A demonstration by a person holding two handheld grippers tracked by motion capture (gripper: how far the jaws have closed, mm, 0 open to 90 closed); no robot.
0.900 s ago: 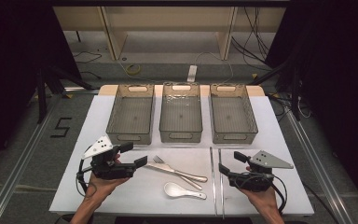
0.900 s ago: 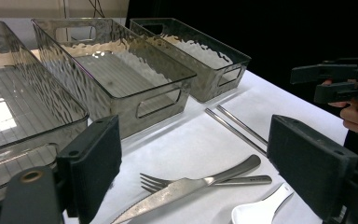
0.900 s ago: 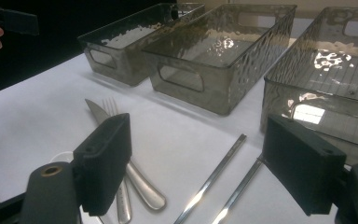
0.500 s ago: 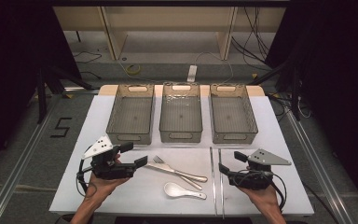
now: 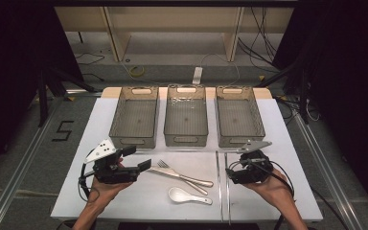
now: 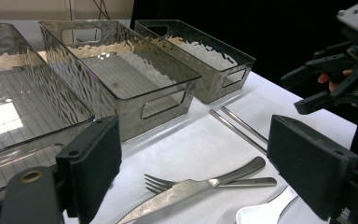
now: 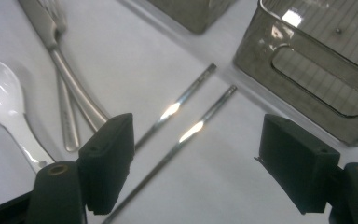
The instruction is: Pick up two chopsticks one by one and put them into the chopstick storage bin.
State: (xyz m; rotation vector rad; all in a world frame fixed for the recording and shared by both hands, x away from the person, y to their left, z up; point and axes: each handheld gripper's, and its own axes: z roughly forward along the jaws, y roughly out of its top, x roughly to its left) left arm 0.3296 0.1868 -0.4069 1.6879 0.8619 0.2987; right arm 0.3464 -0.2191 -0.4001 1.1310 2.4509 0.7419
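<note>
A metal fork (image 5: pixel 165 166) and knife (image 5: pixel 182 176) lie crossed on the white table (image 5: pixel 139 201), with a white spoon (image 5: pixel 187 196) in front of them. Two metal chopsticks (image 5: pixel 222 184) lie side by side to their right. My left gripper (image 5: pixel 136 158) hovers open just left of the fork; in the left gripper view (image 6: pixel 200 156) its jaws frame the fork (image 6: pixel 156 183) and knife (image 6: pixel 191 189). My right gripper (image 5: pixel 231 173) is open just right of the chopsticks; the right gripper view (image 7: pixel 196 158) has its jaws spread over the chopsticks (image 7: pixel 175 109). Neither holds anything.
Three clear grey bins stand in a row behind the cutlery: left (image 5: pixel 134 139), middle (image 5: pixel 186 139), right (image 5: pixel 239 139). All look empty. The table's front edge runs close under both hands. Dark floor, cables and a shelf frame lie beyond the table.
</note>
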